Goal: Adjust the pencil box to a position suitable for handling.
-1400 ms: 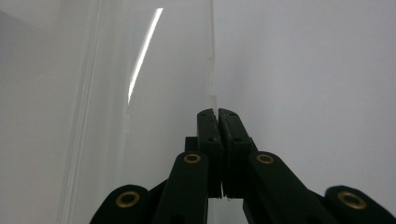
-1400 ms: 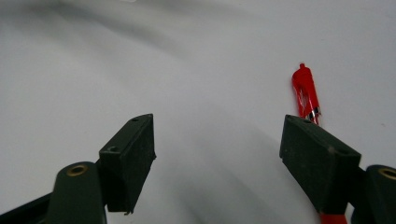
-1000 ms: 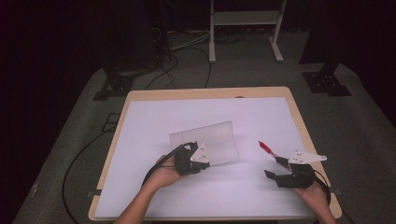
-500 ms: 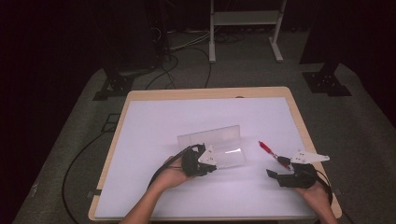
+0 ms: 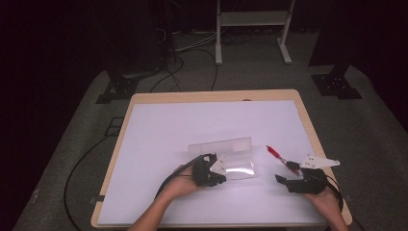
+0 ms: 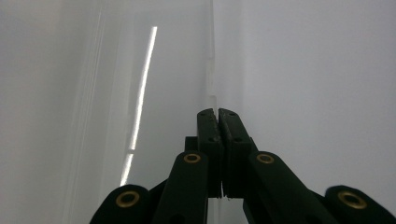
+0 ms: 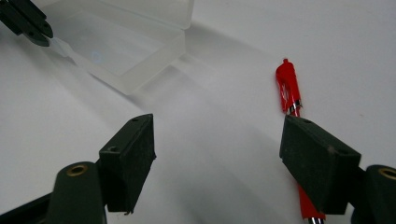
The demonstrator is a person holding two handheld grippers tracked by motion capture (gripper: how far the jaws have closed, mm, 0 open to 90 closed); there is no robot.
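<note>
- Both tongs are down at the near side of the white table (image 5: 159, 144), either side of the clear plastic box (image 5: 226, 156) that I take as my landmark;
- that box lies open near the table's middle, its lid standing up along the far edge, its tray flat toward me; in the right gripper view the box (image 7: 135, 42) sits up and to the left of my jaws;
- left tongs (image 5: 222, 174) are pinched tight on the thin near-left edge of the box; in the left gripper view the left tongs (image 6: 218, 114) show both jaws pressed together with the clear rim running straight away from the tips;
- right tongs (image 5: 283, 178) stand wide with nothing between them, well to the right of the box; in the right gripper view the right tongs (image 7: 217, 149) show bare table in the gap;
- the red pen (image 5: 279, 156) lies just right of the box, its long axis slanting from far-left to near-right; in the right gripper view the pen (image 7: 292, 100) passes beneath my right-hand jaw, so, as I judge it, the right hand is much the nearer and must shift sideways to straddle the barrel across its length.
</note>
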